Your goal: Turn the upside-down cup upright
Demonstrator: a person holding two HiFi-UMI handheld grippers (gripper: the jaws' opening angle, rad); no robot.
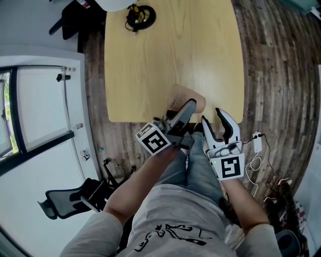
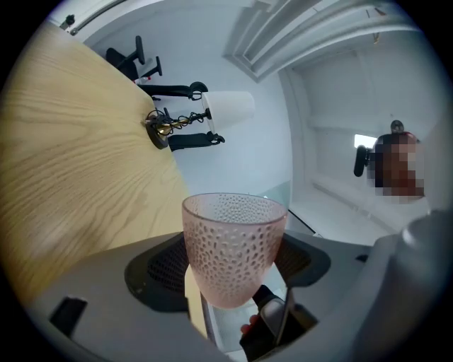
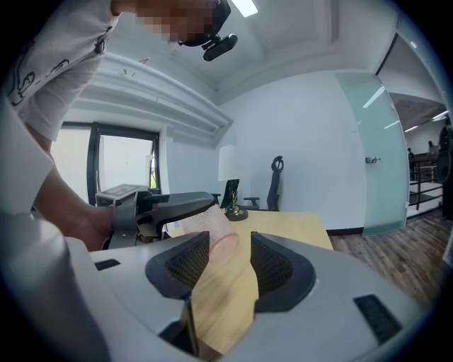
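A pink dimpled glass cup [image 1: 186, 96] hangs over the near edge of the wooden table [image 1: 170, 55], tipped onto its side. My left gripper [image 1: 186, 108] is shut on it; in the left gripper view the cup [image 2: 233, 244] fills the gap between the jaws, pads against its wall. My right gripper [image 1: 214, 119] stands just right of the cup with its jaws apart. In the right gripper view the cup's thick base [image 3: 221, 242] shows beyond the open right gripper [image 3: 230, 258], and the left gripper's fingers [image 3: 173, 205] clamp it from the left.
A black-and-gold object [image 1: 139, 16] and a white lamp shade [image 1: 118, 4] stand at the table's far end. A black office chair [image 1: 65, 198] is at the lower left. White cables and a plug [image 1: 257, 145] lie on the wood floor to the right.
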